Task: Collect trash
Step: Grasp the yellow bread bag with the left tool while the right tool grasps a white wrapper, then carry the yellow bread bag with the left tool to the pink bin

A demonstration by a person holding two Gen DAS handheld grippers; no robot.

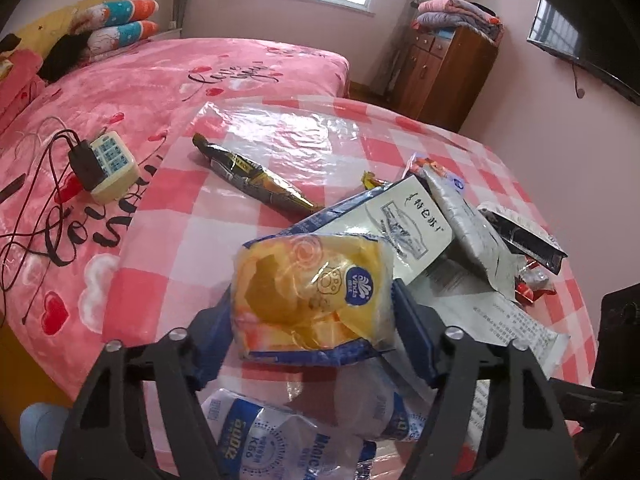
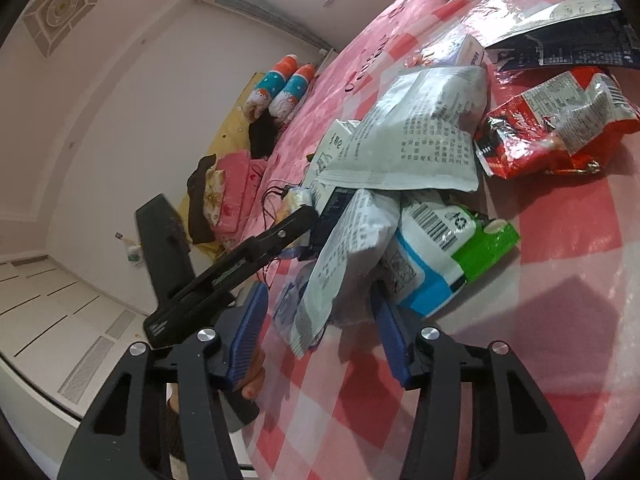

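Observation:
My left gripper (image 1: pixel 312 312) is shut on a yellow Vinda tissue pack (image 1: pixel 308 292) and holds it above the pink checked table (image 1: pixel 180 240). Below it lies a clear blue-printed plastic bag (image 1: pixel 288 440). A dark snack wrapper (image 1: pixel 252 176) lies further back, and a white-and-blue bag (image 1: pixel 404 220) and a grey pouch (image 1: pixel 468 224) are piled at the right. My right gripper (image 2: pixel 320 320) is open, its fingers either side of a grey printed wrapper (image 2: pixel 344 256) at the table edge. A green-and-blue pack (image 2: pixel 452 256) and a red snack bag (image 2: pixel 552 128) lie beside it.
A bed with a pink blanket (image 1: pixel 140 80) is left of the table, with a power strip and cables (image 1: pixel 108 164) on it. A wooden cabinet (image 1: pixel 444 68) and a wall TV (image 1: pixel 584 28) stand at the back right. The left gripper's body (image 2: pixel 224 268) crosses the right wrist view.

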